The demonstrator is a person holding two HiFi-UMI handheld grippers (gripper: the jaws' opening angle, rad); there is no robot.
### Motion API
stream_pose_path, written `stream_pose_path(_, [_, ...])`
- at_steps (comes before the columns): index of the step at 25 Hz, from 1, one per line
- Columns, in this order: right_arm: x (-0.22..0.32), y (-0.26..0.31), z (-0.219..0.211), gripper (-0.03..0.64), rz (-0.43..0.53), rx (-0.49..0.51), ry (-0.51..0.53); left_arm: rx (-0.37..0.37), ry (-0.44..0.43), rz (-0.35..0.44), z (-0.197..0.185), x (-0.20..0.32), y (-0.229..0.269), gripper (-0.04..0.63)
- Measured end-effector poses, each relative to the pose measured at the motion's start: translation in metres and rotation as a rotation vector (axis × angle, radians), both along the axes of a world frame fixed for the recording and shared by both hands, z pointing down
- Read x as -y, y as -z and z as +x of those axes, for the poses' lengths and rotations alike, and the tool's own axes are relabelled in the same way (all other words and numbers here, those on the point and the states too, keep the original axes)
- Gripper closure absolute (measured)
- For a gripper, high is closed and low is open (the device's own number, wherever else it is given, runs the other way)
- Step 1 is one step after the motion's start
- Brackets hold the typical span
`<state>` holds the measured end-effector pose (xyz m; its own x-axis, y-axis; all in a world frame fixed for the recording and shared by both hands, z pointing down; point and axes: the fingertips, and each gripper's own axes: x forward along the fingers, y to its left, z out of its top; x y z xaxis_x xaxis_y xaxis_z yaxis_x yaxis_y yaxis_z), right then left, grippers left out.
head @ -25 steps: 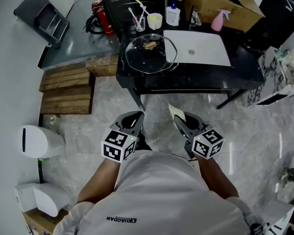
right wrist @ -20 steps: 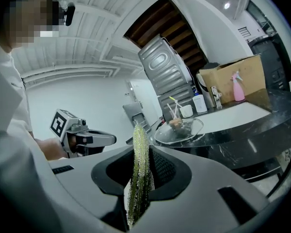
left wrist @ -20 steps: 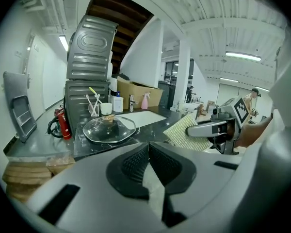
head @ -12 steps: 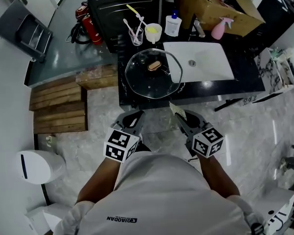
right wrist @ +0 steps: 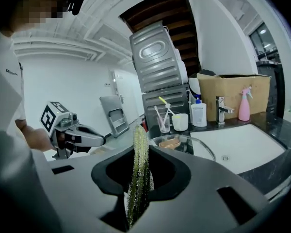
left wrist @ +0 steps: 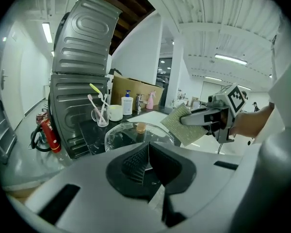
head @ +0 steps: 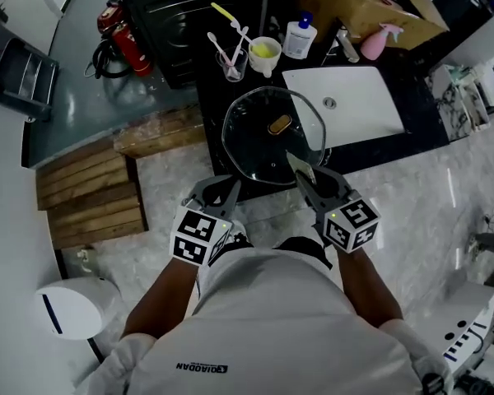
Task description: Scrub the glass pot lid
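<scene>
1. The glass pot lid (head: 263,142) is seen at the centre of the head view. It is laid flat, knob up, on the black counter (head: 218,97), just left of the white sink (head: 358,113).
2. A green scouring pad (right wrist: 138,171) is clamped edge-on between the jaws of the right gripper (head: 313,179). Its free end is pointed at the lid, presumably for rubbing the glass.
3. The jaws of the left gripper (head: 222,192) are pressed together with nothing between them. It is held below the lid's lower-left rim, perhaps for steadying it.
4. Contact between pad and lid cannot be confirmed.

Overhead plus two low, sharing lid (head: 263,148)
</scene>
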<state>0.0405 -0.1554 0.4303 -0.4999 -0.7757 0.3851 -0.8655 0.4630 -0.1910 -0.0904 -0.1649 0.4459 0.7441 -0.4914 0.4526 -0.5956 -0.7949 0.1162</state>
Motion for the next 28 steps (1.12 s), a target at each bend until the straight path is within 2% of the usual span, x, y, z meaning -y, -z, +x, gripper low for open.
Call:
stream_pose_path(3, [0.014, 0.001, 0.000, 0.529, 0.008, -0.028, -0.017, -0.023, -0.010, -0.026, 0.001, 0.013, -0.005, 0.577])
stream_pose_path(8, [0.038, -0.003, 0.008, 0.529, 0.012, -0.064, -0.014, -0.010, -0.027, -0.027, 0.010, 0.029, -0.012, 0.577])
stream_pose_path(18, [0.084, -0.013, 0.034, 0.529, 0.016, -0.231, 0.122, -0.025, 0.143, -0.049, 0.025, 0.061, -0.014, 0.577])
stream_pose_path(21, [0.102, -0.021, 0.039, 0.529, 0.027, -0.328, 0.163, -0.008, 0.171, -0.055, 0.031, 0.066, -0.018, 0.577])
stream_pose_path(28, [0.134, -0.049, 0.029, 0.529, 0.078, -0.664, 0.284, 0.031, 0.182, -0.073, 0.040, 0.058, -0.026, 0.577])
